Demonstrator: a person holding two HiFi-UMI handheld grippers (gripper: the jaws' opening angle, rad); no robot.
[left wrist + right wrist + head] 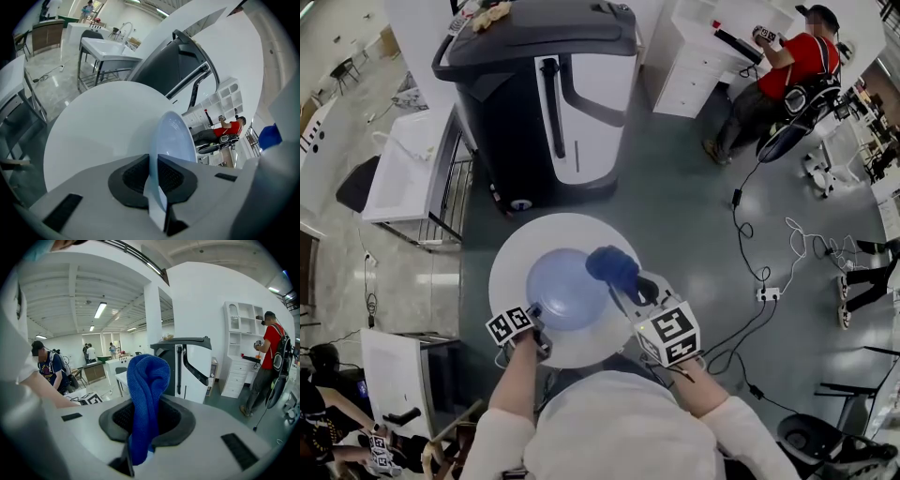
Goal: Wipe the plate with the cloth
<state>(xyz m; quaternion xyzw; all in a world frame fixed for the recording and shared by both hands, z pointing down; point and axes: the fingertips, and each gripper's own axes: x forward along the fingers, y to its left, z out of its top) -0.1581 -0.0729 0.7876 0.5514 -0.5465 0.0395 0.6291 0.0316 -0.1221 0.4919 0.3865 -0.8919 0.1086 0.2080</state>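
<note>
Left gripper, jaws clamped on the rim of a pale blue plate over the round white counter; right gripper, jaws clamped on a blue cloth at the plate's right edge.

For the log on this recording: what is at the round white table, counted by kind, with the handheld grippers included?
Light blue plate: 1, its rim clamped in the left gripper
Blue cloth: 1, clamped in the right gripper
Grippers: 2
Total: 4
</note>
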